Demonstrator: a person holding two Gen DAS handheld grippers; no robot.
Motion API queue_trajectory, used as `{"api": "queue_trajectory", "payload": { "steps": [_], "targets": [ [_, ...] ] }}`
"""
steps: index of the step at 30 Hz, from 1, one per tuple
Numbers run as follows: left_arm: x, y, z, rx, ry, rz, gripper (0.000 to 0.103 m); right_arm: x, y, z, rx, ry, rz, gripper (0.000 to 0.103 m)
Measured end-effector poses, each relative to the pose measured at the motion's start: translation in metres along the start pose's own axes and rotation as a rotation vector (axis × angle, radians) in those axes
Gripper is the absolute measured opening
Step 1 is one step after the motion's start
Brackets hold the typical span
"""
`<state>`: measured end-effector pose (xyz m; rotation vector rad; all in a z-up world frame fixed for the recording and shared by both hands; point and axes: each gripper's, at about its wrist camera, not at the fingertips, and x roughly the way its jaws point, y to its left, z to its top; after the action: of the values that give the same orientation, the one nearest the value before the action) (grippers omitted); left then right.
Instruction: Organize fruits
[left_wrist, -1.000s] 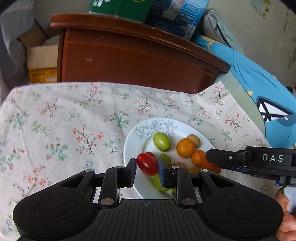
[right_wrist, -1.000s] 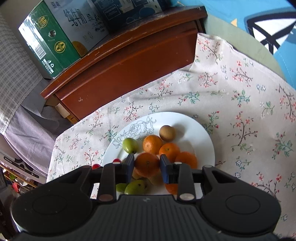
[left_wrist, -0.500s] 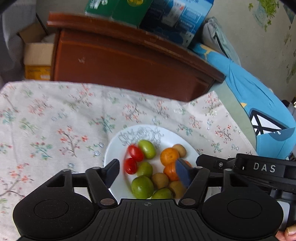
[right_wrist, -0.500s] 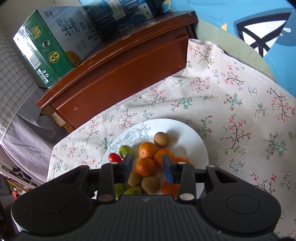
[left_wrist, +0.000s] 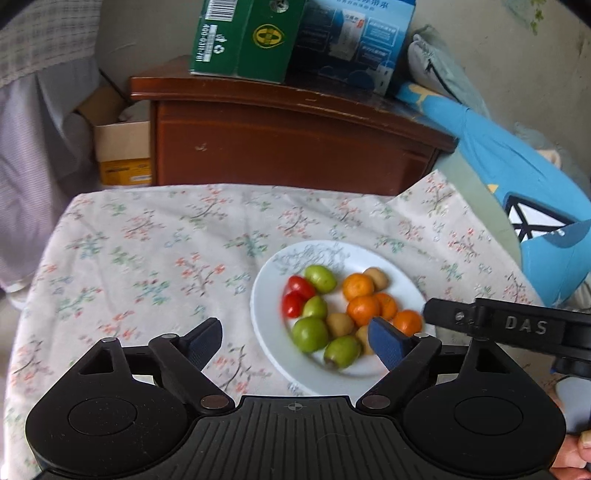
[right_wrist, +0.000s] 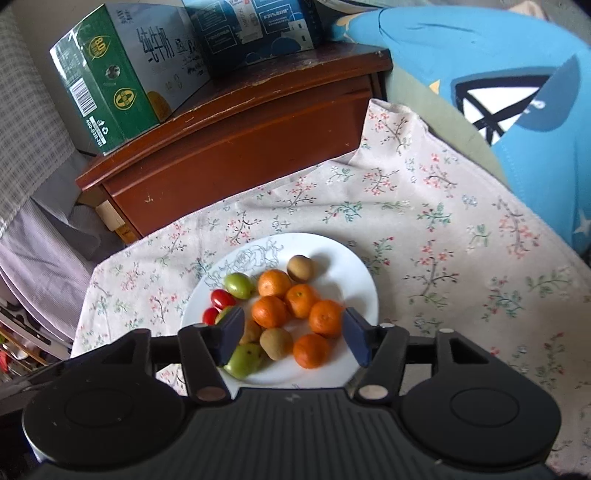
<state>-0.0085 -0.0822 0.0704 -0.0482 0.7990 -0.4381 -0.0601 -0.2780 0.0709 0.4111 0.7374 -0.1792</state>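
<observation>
A white plate (left_wrist: 406, 284) (right_wrist: 354, 273) on the floral tablecloth (left_wrist: 147, 266) holds two red cherry tomatoes (left_wrist: 297, 286) (right_wrist: 220, 298), several green fruits (left_wrist: 320, 278) (right_wrist: 239, 285), several oranges (left_wrist: 357, 286) (right_wrist: 274, 283) and brown kiwis (left_wrist: 376, 277) (right_wrist: 300, 268). My left gripper (left_wrist: 295, 343) hangs above the plate's near left edge; its jaws are opening and nothing sits between them. My right gripper (right_wrist: 293, 334) hovers over the plate's near side, jaws opening, raised clear of the oranges seen below it. Its black body (left_wrist: 517, 326) shows at the right in the left wrist view.
A dark wooden cabinet (left_wrist: 288, 144) (right_wrist: 236, 147) stands behind the table with a green carton (left_wrist: 243, 40) (right_wrist: 110, 92) and a blue carton (left_wrist: 351, 40) on top. A blue cushion (left_wrist: 517, 192) (right_wrist: 517, 92) lies to the right. A cardboard box (left_wrist: 122, 151) sits at the left.
The left gripper let go of a red tomato, which now lies on the plate, and the right gripper released an orange. Both opened, rose and drew back from the plate.
</observation>
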Motion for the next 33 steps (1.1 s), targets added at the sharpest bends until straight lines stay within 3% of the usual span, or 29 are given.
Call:
{"api": "queue_trajectory", "payload": {
  "steps": [5, 20, 29, 33],
  "targets": [
    [-0.016, -0.003, -0.009, -0.01, 0.02, 0.053, 0.09, -0.015, 0.002, -0.007, -0.03, -0.008, -0.006, 0.071],
    [-0.054, -0.019, -0.023, 0.011, 0.063, 0.184, 0.096, -0.045, -0.001, -0.023, -0.04, -0.007, -0.044, 0.084],
    [-0.062, -0.024, -0.016, -0.034, 0.107, 0.228, 0.096, -0.054, -0.004, -0.022, -0.051, 0.011, -0.078, 0.09],
    [-0.062, -0.026, -0.017, -0.045, 0.125, 0.212, 0.098, -0.053, -0.007, -0.021, -0.047, 0.034, -0.094, 0.091]
  ]
}}
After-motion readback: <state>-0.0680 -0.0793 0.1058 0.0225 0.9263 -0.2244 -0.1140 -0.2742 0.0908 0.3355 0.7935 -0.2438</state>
